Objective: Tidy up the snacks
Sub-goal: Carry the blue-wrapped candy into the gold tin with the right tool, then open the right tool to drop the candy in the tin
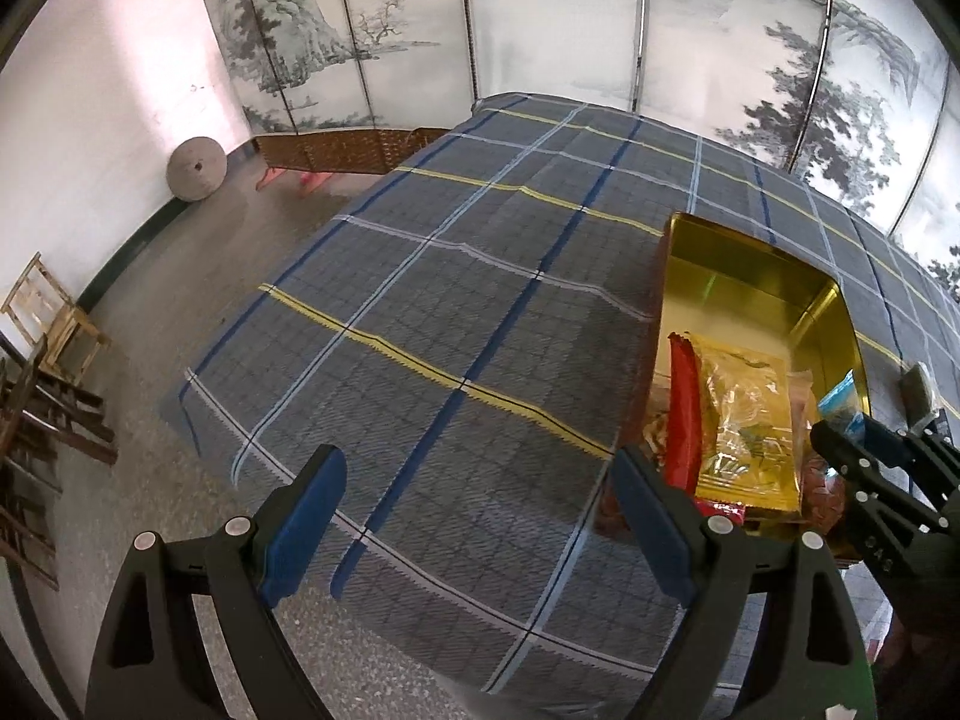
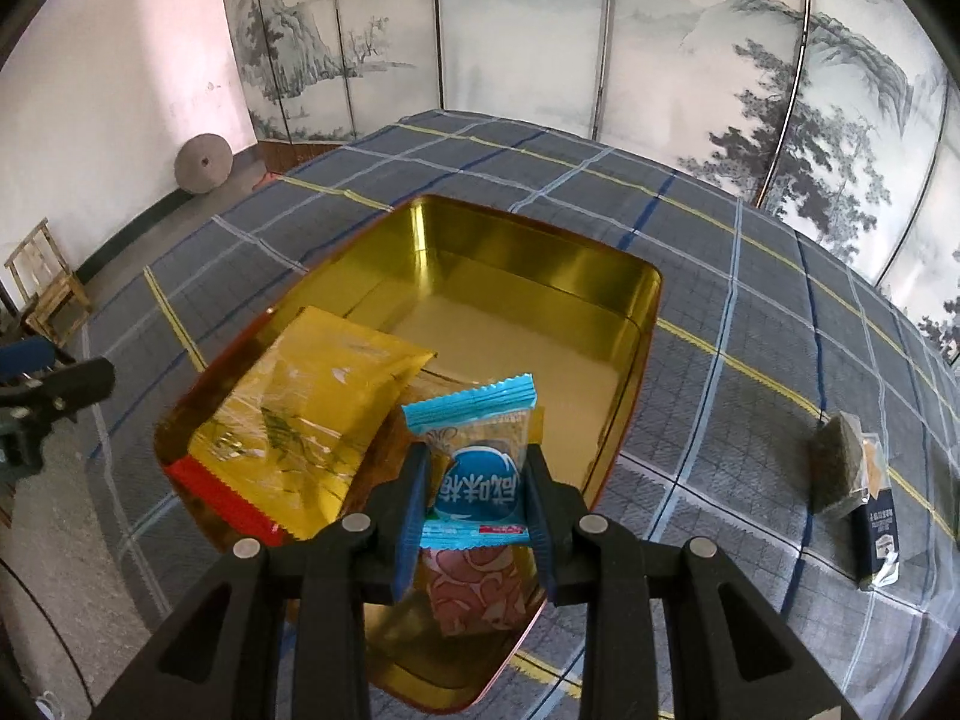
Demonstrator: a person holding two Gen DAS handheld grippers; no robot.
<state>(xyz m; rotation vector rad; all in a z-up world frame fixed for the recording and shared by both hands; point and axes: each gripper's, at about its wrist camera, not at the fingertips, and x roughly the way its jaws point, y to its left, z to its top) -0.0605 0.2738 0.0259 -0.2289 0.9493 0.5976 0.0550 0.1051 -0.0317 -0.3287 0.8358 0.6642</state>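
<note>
Soft daylight, fisheye-warped edges, slight blur

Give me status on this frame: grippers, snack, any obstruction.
Right gripper shut on blue snack packet, above gold tin. Left gripper open, nothing between its fingers, beside the tin. Yellow pouch in tin's near end; far end bare. Dark packet out on tablecloth.

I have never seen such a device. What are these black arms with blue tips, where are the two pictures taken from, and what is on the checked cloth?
They are two hand-held gripping tools, each carrying a wide-angle camera looking along its fingers. The left tool is open and holds nothing. The right tool pinches a blue snack packet above a gold tin standing on the checked cloth. In the tin lie a yellow packet and a pink-patterned packet. Two more packets wait on the cloth at the right.
</note>
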